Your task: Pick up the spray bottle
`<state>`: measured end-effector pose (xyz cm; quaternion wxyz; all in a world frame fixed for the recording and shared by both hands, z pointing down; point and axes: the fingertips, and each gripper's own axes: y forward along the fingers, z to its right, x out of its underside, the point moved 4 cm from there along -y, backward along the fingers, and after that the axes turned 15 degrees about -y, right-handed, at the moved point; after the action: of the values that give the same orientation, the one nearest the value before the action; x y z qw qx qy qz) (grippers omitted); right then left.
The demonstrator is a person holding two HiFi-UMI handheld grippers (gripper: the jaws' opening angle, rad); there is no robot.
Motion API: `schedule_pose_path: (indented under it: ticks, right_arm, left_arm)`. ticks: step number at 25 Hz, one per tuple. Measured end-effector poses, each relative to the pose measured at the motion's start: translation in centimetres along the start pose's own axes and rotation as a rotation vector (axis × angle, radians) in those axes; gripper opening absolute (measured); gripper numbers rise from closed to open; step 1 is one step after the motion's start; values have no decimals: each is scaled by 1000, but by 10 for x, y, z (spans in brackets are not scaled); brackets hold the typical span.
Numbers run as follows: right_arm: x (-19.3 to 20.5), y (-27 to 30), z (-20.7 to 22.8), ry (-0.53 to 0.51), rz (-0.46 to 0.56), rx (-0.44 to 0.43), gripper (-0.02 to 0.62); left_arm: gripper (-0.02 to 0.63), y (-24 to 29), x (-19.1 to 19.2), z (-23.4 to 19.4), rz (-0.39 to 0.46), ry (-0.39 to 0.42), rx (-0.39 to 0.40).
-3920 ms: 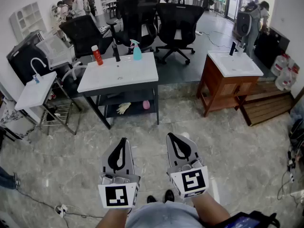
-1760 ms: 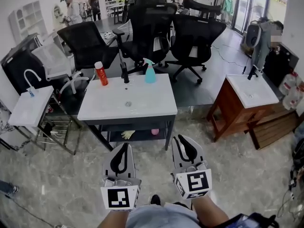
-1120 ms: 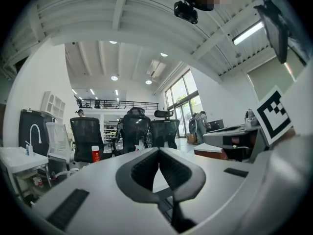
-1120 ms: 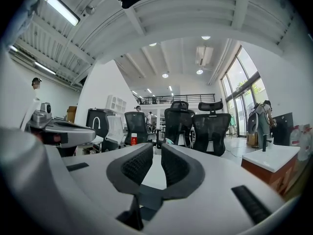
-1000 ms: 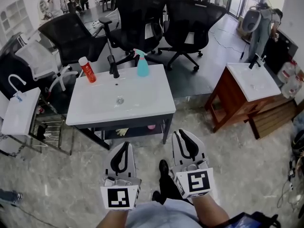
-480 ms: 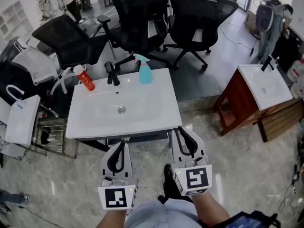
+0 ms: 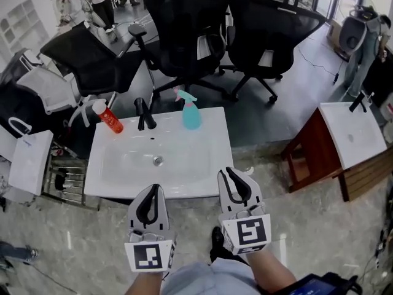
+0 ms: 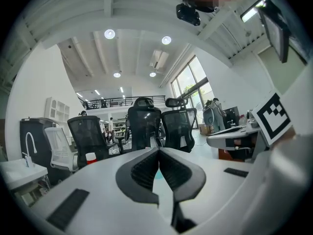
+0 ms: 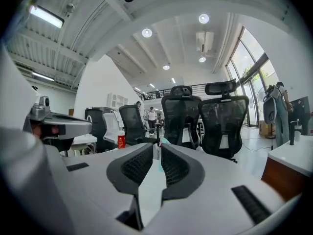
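**A:** Reaching for spray bottle (image 7: 191,112), upright at far edge of washbasin (image 7: 209,165), just right of tap (image 7: 144,112)?

**B:** Yes. Leave left gripper (image 7: 154,188) back, shut tight, empty. Spread right gripper (image 7: 229,171), barely a slit apart, empty; close on body below trigger.

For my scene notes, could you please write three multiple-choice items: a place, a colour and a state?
1. Where is the teal plastic spray bottle with the pink trigger?
A. On the floor.
B. On the white washbasin top, right of the black faucet.
C. On the wooden cabinet.
2. What colour is the body of the white-capped cylindrical can left of the faucet?
A. Blue.
B. Red.
C. Green.
3. How is the spray bottle?
A. Lying on its side.
B. Lifted off the surface.
C. Standing upright, untouched.
Answers: B, it stands beside the faucet; B, the can is plainly red; C, upright with nothing touching it.
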<state>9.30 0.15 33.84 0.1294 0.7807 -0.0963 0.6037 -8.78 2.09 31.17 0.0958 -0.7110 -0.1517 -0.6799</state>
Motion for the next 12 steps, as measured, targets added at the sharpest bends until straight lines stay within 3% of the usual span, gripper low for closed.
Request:
schedule_pose_path:
  ticks: [12]
  right_arm:
    - [-14,67,37,-13,67,-72,67]
  left_arm:
    - [18,57,-18,-2,46,-7,-60]
